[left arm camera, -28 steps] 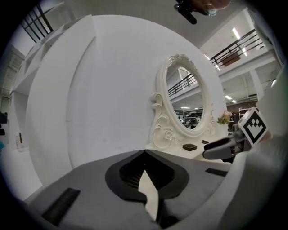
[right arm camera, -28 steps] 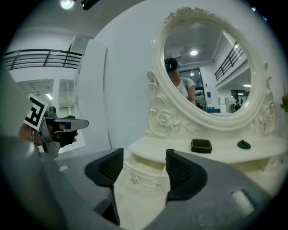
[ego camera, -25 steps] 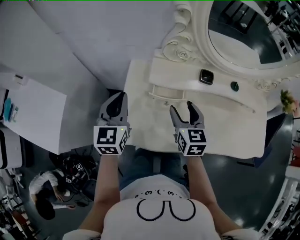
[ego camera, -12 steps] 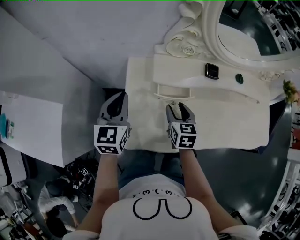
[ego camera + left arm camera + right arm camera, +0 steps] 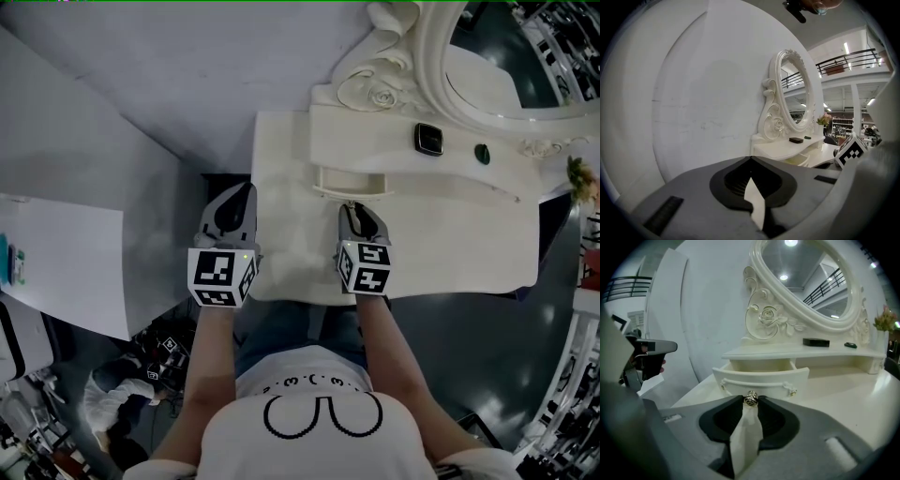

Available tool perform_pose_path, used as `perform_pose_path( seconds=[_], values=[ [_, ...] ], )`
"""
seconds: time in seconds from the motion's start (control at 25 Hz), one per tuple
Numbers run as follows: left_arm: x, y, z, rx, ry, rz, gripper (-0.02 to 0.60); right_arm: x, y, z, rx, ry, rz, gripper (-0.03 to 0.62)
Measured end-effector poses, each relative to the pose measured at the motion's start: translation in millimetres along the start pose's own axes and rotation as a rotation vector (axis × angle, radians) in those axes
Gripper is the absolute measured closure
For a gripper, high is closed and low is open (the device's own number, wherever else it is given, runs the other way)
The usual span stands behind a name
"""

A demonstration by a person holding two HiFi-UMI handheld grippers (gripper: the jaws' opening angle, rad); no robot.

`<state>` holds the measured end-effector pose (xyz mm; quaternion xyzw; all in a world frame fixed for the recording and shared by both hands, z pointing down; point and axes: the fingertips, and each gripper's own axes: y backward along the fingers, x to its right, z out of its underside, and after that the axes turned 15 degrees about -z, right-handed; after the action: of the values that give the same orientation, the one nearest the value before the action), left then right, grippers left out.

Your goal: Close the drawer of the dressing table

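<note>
At the front of the dressing table (image 5: 450, 234), we have our right gripper (image 5: 357, 212) closing its jaws onto the knob (image 5: 750, 399) of the pulled-out drawer (image 5: 761, 380), tips against its sides; our left gripper (image 5: 751, 159) hangs off the table's left edge, jaws together, empty.

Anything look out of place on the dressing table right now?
Only the drawer: it stands pulled out over the tabletop. The right gripper has its jaws closing with the drawer's knob between them. Nothing looks spilled, tilted or damaged.
</note>
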<state>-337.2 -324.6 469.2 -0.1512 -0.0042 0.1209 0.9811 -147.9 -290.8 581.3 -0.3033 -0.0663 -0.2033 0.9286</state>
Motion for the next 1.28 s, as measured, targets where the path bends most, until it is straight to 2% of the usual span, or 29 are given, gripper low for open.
perform_pose_path(
  seconds=[0.68, 1.28],
  values=[
    [4, -4, 1, 0.018, -0.011, 0.032, 0.584, 5, -19, -16, 0.013, -0.001, 0.004, 0.494],
    [-3, -16, -15, 0.054, -0.002, -0.009, 0.583, 25, -41, -38, 0.003, 0.025, -0.019, 0.494]
  ],
)
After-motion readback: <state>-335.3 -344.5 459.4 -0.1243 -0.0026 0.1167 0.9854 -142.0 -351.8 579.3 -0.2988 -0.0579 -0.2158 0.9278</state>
